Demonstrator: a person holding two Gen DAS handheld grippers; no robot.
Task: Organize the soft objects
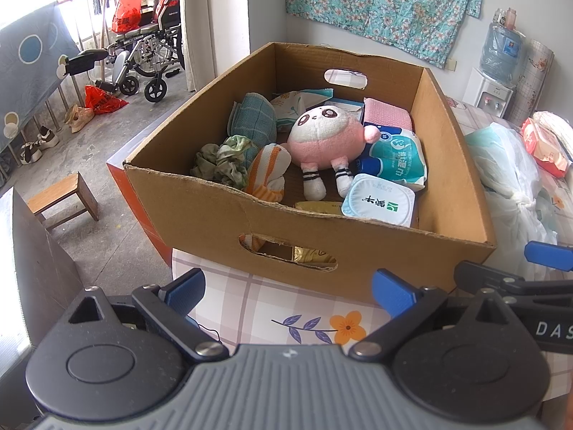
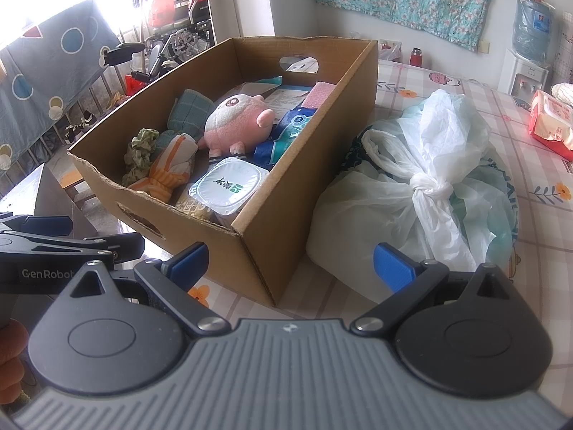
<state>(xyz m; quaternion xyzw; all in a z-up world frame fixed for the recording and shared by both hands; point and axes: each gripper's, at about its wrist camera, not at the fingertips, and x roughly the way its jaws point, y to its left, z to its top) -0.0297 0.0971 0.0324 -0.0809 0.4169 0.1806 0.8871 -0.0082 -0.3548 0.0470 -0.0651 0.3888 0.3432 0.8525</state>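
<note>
The left gripper [image 1: 288, 292] hangs spread wide and holds nothing, short of the cardboard box [image 1: 358, 247] on the table [image 1: 250, 301]. Inside, left to right, lie a green scrunchie [image 1: 222, 161], a striped sock [image 1: 268, 173] and the pink plush toy [image 1: 327, 139], head toward the far wall, legs pointing nearer. The right gripper [image 2: 290, 263] gapes empty beside a knotted plastic bag [image 2: 422, 186].

White walls [image 1: 265, 7], grey floor [image 1: 118, 136], bright balcony daylight.

A wheelchair [image 1: 150, 57] stands on the balcony beyond a wooden stool [image 1: 62, 199]; a floral cloth [image 1: 386, 3] hangs above a water dispenser [image 1: 496, 71], apparently topped with small bottles.
</note>
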